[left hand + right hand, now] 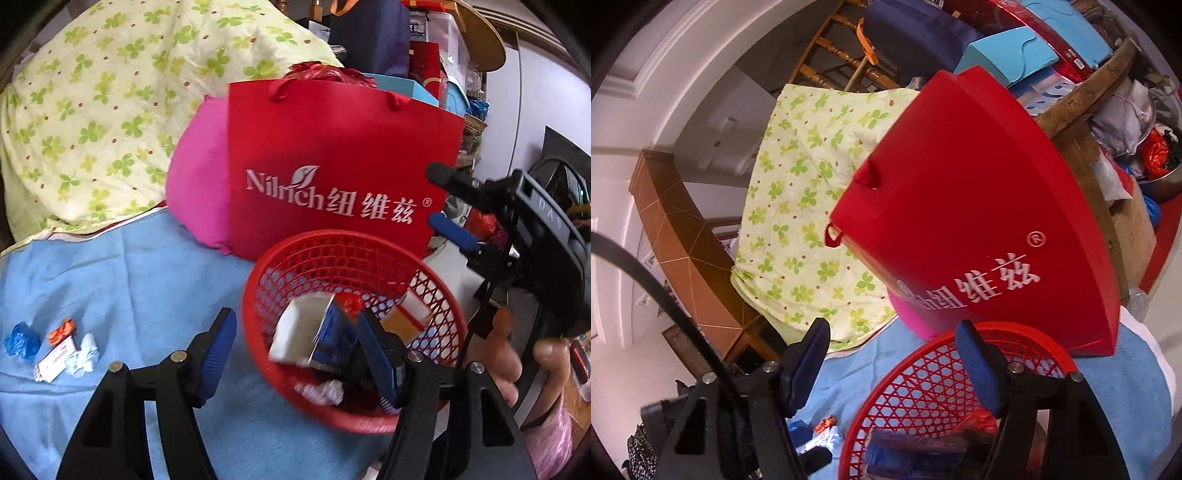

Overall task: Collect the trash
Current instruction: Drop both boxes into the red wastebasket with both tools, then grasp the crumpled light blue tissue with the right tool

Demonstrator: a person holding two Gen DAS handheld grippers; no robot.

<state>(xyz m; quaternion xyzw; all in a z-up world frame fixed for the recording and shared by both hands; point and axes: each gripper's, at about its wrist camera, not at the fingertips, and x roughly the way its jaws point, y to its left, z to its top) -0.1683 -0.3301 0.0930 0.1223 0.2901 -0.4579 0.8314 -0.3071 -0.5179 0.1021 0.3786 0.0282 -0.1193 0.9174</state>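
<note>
A red mesh basket (369,258) (923,373) stands on a blue cloth (129,277). It holds a white and blue box (314,332), a red wrapper (349,301), an orange and white pack (406,321) and crumpled white paper (325,391). My left gripper (299,358) is open; one finger is outside the near rim and the other is inside the basket. My right gripper (454,205) (894,365) is open and empty at the basket's far side. Left on the cloth lie a blue wad (22,339), an orange wrapper (62,330), a small white box (55,360) and white paper (83,356).
A red paper bag (332,166) (979,221) stands right behind the basket, with a pink cushion (199,177) beside it and a clover-print quilt (110,92) further left. Boxes and clutter pile up behind the bag. A hand (517,350) holds the right gripper.
</note>
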